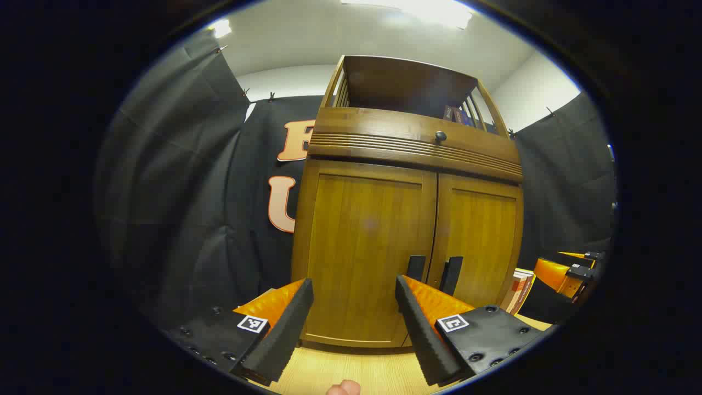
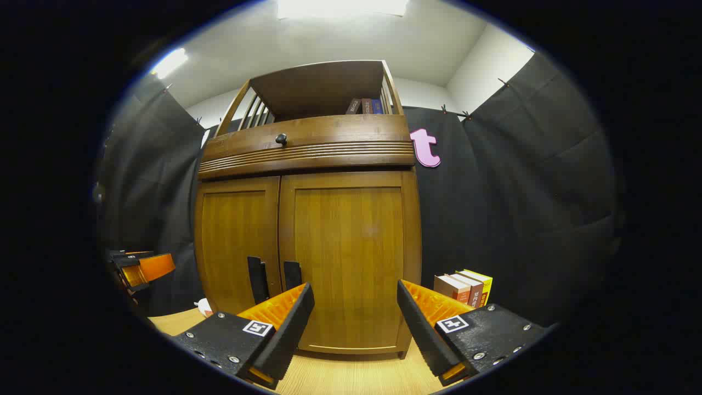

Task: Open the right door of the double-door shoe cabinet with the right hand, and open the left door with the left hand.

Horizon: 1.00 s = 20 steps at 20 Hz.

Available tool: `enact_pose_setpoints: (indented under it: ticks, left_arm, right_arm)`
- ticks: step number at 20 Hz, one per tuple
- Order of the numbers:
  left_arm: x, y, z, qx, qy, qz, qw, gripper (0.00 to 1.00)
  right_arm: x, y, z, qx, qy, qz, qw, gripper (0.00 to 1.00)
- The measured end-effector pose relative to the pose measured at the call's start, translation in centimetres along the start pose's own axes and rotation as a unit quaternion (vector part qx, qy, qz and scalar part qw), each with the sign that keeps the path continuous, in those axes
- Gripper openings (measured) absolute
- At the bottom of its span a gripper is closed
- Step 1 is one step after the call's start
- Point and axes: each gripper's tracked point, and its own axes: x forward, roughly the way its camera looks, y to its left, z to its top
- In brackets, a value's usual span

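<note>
Both doors shut; our right gripper [image 2: 351, 321] sits released, so we'd steer toward the right door's handle [image 2: 292, 275], lower centre, and clamp squarely; left gripper [image 1: 354, 318] gapes too.

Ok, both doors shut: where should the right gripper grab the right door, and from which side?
Take the right door's handle, the dark upright bar low on the right door beside the centre seam. Its hinges look to be at the outer edge. Come straight from the front, the open right gripper shifted left, fingers either side of the bar.
</note>
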Motion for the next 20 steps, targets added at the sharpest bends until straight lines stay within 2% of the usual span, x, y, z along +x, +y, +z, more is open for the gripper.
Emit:
enact_pose_setpoints:
  ticks: [9, 10, 11, 17, 18, 19, 20]
  left_arm:
    - [0.0, 0.0, 0.1, 0.008, 0.000, 0.000, 1.000, 0.98]
    - [0.0, 0.0, 0.1, 0.007, 0.000, -0.001, 1.000, 0.98]
    - [0.0, -0.1, 0.2, 0.005, -0.001, -0.002, 1.000, 0.98]
    - [-0.1, -0.2, 0.5, 0.009, -0.004, -0.006, 1.000, 0.98]
    - [-0.1, -0.1, 0.5, 0.008, -0.007, -0.007, 1.000, 0.98]
    - [0.0, -0.2, 0.5, 0.007, -0.006, -0.006, 1.000, 0.98]
    - [0.0, -0.2, 0.4, 0.005, -0.005, -0.007, 1.000, 0.99]
  right_arm:
    - [0.4, -0.6, 0.3, -0.001, -0.011, -0.010, 1.000, 0.93]
    - [0.5, -0.5, 0.3, 0.000, -0.009, -0.009, 1.000, 0.88]
    - [0.5, -0.4, 0.1, 0.002, -0.005, -0.007, 1.000, 0.93]
    - [0.4, -0.2, 0.5, 0.009, -0.008, -0.007, 1.000, 0.93]
    - [0.4, -0.2, 0.9, 0.009, -0.013, -0.006, 1.000, 0.88]
    - [0.3, -0.2, 1.2, 0.008, -0.014, -0.006, 1.000, 0.93]
    - [0.3, -0.1, 1.3, 0.005, -0.015, -0.004, 1.000, 0.93]
